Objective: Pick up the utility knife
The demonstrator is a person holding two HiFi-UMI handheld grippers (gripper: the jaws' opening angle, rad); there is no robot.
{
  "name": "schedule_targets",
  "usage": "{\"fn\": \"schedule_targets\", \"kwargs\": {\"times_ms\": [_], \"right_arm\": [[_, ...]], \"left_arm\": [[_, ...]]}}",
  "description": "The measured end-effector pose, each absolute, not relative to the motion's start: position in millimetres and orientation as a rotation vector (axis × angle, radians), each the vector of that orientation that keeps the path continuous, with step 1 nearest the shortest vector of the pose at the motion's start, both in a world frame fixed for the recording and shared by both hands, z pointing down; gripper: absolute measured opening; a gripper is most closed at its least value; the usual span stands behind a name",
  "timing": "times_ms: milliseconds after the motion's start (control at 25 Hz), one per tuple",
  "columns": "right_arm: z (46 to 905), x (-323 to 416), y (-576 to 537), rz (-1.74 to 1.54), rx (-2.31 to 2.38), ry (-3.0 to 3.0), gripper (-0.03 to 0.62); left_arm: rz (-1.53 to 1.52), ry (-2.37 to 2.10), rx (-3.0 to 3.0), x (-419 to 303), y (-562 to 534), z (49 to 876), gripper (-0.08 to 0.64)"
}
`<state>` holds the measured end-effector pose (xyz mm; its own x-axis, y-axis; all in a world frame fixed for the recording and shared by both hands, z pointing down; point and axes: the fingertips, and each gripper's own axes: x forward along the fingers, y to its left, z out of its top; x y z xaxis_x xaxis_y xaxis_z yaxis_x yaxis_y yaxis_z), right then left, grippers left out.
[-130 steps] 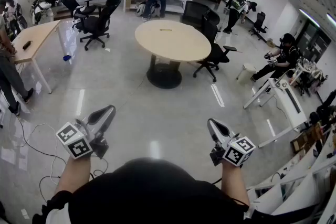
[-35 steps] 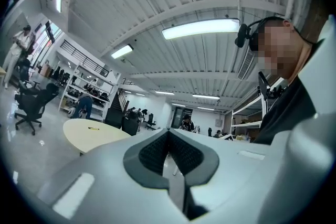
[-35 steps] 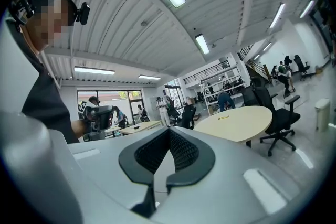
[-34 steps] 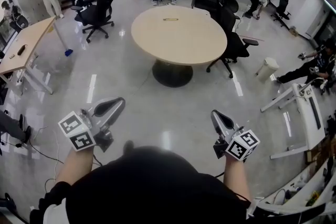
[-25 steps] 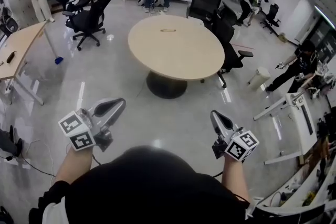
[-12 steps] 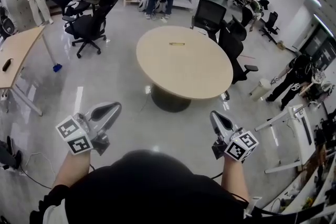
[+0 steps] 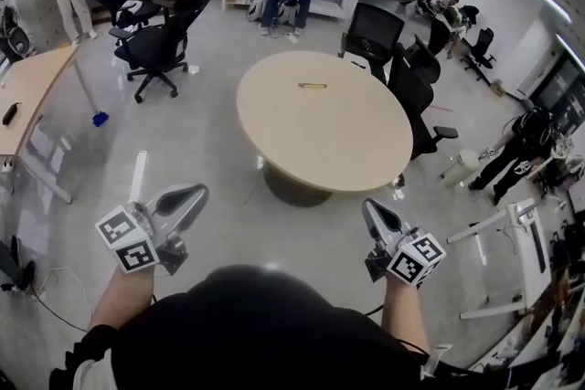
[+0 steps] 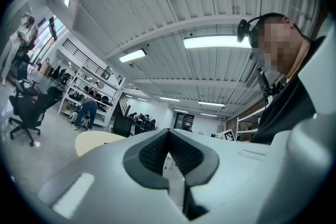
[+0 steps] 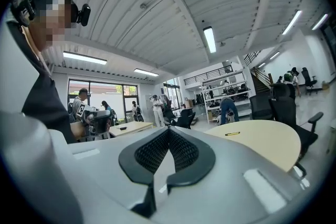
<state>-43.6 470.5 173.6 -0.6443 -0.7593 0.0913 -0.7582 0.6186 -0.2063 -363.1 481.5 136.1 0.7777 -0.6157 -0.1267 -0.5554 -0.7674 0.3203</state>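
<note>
Beige table (image 7: 320, 137) in my head view carries the yellow knife (image 7: 312, 85) on its far side, well apart from the left gripper (image 7: 194, 191) and right gripper (image 7: 370, 208). Left gripper view: jaws together, nothing held. Right gripper view: jaws together, empty; I see the knife on the table.

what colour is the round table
The round table is pale beige; head view shows it best.
</note>
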Motion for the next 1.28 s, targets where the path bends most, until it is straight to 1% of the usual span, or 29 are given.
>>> {"fn": "schedule_targets", "kwargs": {"times_ms": [200, 440, 720, 1040, 1280], "right_arm": [[168, 3, 422, -0.335, -1.215, 2.866, 0.014], [148, 78, 380, -0.283, -1.134, 2.883, 0.014], [165, 162, 343, -0.329, -1.127, 2.853, 0.015], [189, 196, 316, -0.388, -1.154, 2.822, 0.015], [194, 189, 289, -0.398, -1.210, 2.827, 0.015]], "left_arm": [[-0.340, -0.998, 2.708, -309, 454, 122, -0.006], [-0.356, -1.035, 2.713, -228, 427, 106, -0.006], [-0.295, -1.024, 2.716, -141, 392, 109, -0.006], [-0.234, -0.982, 2.713, -104, 351, 121, -0.006], [-0.249, -0.910, 2.702, -109, 310, 134, -0.006]]}}
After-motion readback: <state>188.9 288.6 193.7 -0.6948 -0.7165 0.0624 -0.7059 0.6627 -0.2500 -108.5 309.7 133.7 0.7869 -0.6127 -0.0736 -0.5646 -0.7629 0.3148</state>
